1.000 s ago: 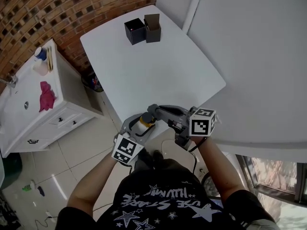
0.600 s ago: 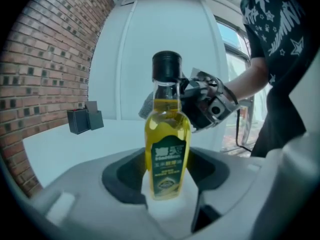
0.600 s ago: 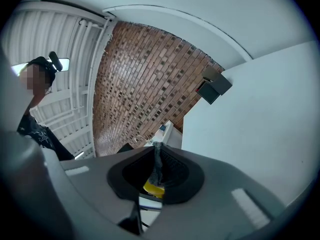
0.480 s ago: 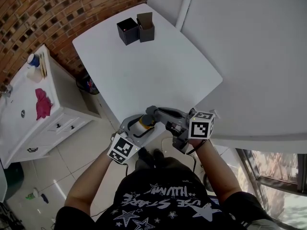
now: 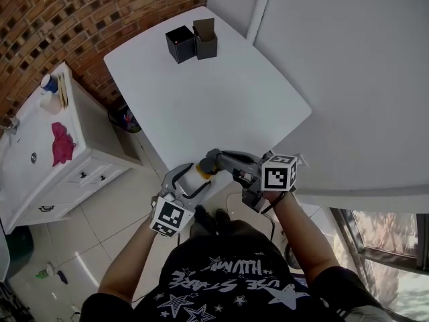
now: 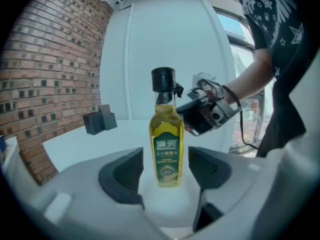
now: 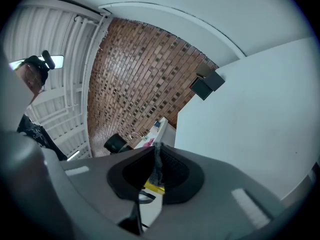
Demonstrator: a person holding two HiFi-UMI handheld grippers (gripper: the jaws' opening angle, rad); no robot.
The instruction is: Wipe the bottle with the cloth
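White table [image 6: 70, 144], yellow oil bottle [image 6: 166, 129], green label [image 6: 167, 154] reading 海天

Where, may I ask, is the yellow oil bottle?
The bottle stands mid left gripper view, on the white table's near corner, between the left gripper's opening jaws.

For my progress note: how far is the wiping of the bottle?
Done: the cloth is pinched in the right tongs. In hand: they are beside the neck of the bottle, upright on the table; the left tongs are opening around it, pads clear. Left: probably the wiping itself.
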